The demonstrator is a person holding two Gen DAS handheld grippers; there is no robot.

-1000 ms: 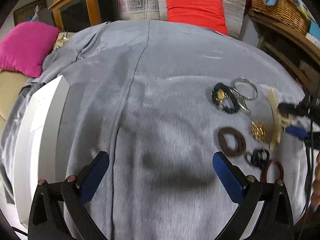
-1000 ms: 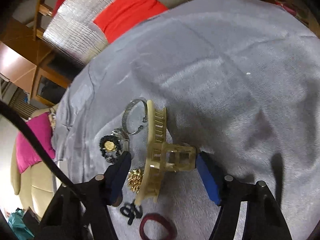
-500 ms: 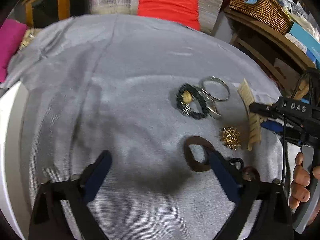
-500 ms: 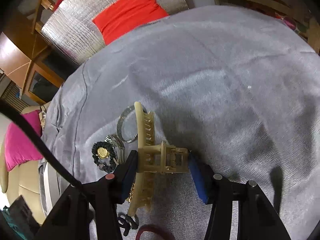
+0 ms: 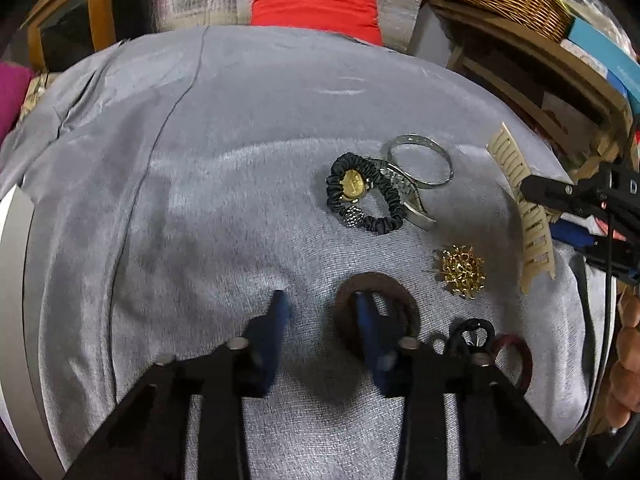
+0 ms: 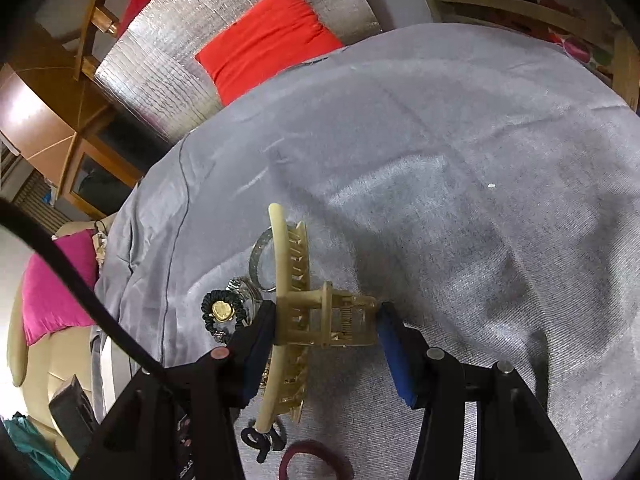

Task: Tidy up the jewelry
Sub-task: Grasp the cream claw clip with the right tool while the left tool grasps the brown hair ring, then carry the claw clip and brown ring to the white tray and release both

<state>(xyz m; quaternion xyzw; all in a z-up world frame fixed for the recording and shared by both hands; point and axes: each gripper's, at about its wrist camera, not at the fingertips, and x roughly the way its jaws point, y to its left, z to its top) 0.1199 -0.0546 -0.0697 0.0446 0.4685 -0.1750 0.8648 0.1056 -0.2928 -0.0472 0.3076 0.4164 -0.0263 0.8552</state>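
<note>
Grey cloth [image 5: 248, 128] covers the whole work surface, all the jewelry sitting in a cluster on its right side in the left wrist view.

Step in hand, as I read it: two pickups at once. Right gripper [image 6: 326, 326] has both pads pressed on the hinge block of the beige claw clip [image 6: 288, 312] — it holds the clip. Can't tell whether the clip is clear of the cloth. Left gripper [image 5: 320, 300] is narrowed to a small gap, one finger [image 5: 366, 312] poking through the hole of the brown ring [image 5: 380, 312], the other outside its rim on the cloth. It straddles the rim but hasn't clamped.

Next move, my guess: left finishes the squeeze on the ring's rim, right carries the clip away. No tray or box is identifiable, so destination unknown. Thin rim on soft cloth — could slip out.

Count, big to small:
- 1 claw clip
- 1 silver bangle [image 5: 420, 160]
- 1 black scrunchie [image 5: 362, 196] with gold charm, overlapping a silver watch-like band [image 5: 404, 188]
- 1 brown ring
- 1 dark red ring [image 5: 514, 360]
- 1 gold filigree brooch [image 5: 462, 266]
- 1 small black looped piece [image 5: 470, 332]
</note>
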